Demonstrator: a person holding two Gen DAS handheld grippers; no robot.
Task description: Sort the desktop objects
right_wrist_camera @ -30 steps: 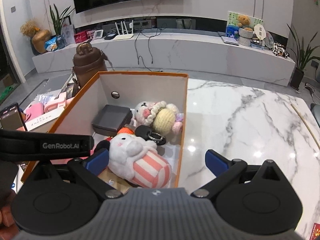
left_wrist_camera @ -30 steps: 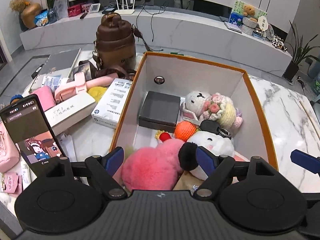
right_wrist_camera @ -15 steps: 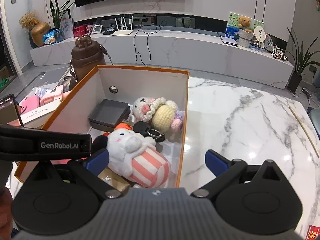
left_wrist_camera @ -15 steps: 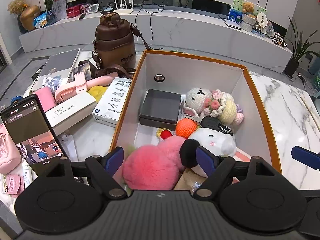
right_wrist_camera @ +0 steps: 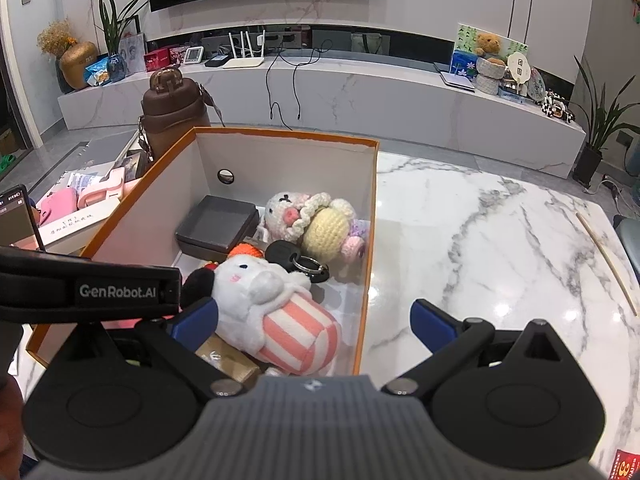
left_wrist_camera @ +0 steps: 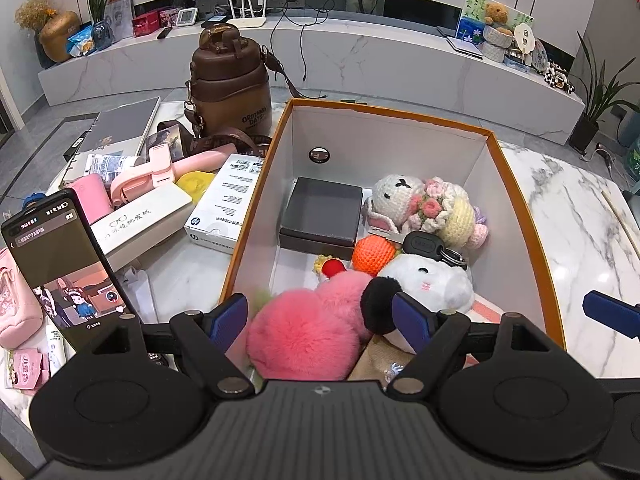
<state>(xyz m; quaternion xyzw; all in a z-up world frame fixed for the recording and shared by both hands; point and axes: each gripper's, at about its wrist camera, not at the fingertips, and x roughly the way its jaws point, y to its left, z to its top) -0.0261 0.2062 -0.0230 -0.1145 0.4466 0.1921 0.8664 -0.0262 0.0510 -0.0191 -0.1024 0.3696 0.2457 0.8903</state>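
The left gripper (left_wrist_camera: pixel 320 316) hung over the near end of the orange box (left_wrist_camera: pixel 516 184), its blue fingers (left_wrist_camera: pixel 229 316) spread wide apart and gripping nothing. Between them lay the pink fluffy toy (left_wrist_camera: pixel 304 328); whether either finger touched its fur could not be told. Beside that toy sat the white plush (left_wrist_camera: pixel 428 280) with a black ear, and behind it the car key (left_wrist_camera: pixel 424 243), the orange knitted ball (left_wrist_camera: pixel 374 254), the dark grey box (left_wrist_camera: pixel 324 214) and the crocheted doll (left_wrist_camera: pixel 424 208), all inside the box.

The right gripper (right_wrist_camera: pixel 314 320) was likewise released, its fingers (right_wrist_camera: pixel 430 322) wide open and straddling the box's right wall: one finger sat over the white plush in its striped pink outfit, the other over the bare marble counter (right_wrist_camera: pixel 500 240).

Left of the box, on the counter, lay the white HP carton (left_wrist_camera: pixel 224 208), a pink case (left_wrist_camera: pixel 160 176), a white glasses case (left_wrist_camera: pixel 140 224), a propped phone (left_wrist_camera: pixel 60 256) and a brown bottle (left_wrist_camera: pixel 230 84).
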